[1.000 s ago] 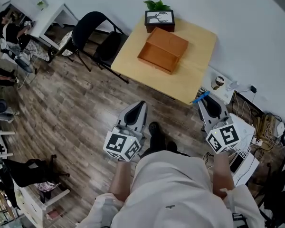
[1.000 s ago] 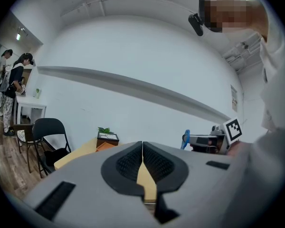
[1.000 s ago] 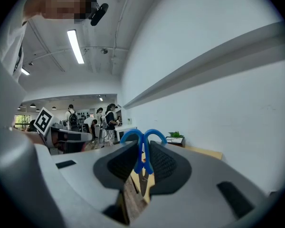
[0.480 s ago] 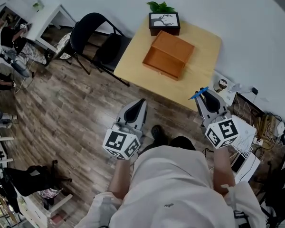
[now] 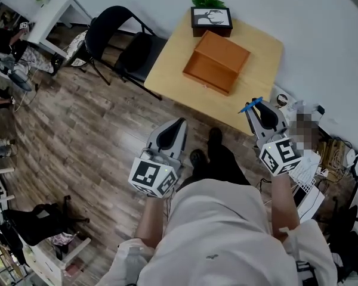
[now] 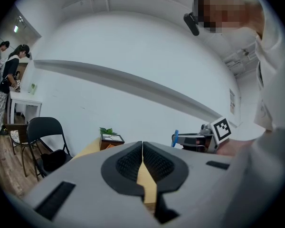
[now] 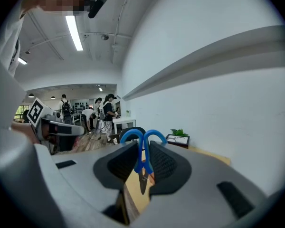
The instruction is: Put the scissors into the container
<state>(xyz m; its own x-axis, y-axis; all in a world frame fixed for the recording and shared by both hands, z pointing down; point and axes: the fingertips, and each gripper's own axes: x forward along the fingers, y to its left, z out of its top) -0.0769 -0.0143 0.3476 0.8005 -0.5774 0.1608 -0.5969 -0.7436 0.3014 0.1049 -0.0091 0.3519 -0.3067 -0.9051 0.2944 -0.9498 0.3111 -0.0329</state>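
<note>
My right gripper is shut on blue-handled scissors; in the right gripper view the scissors stand between the pads with their handle loops sticking up past the jaws. The container is an open orange wooden box on a light wooden table, ahead of both grippers and apart from them. My left gripper hangs over the floor short of the table; its pads meet with nothing between them. In the left gripper view the right gripper shows with the blue handle.
A small framed picture with a green plant stands at the table's far end. A black folding chair is left of the table. White boxes and cables lie on the floor at right. People stand at a white desk far left.
I have stepped closer to the table; the table and box sit nearer to both grippers. The right gripper has kept its hold on the scissors, and the left has stayed shut.
</note>
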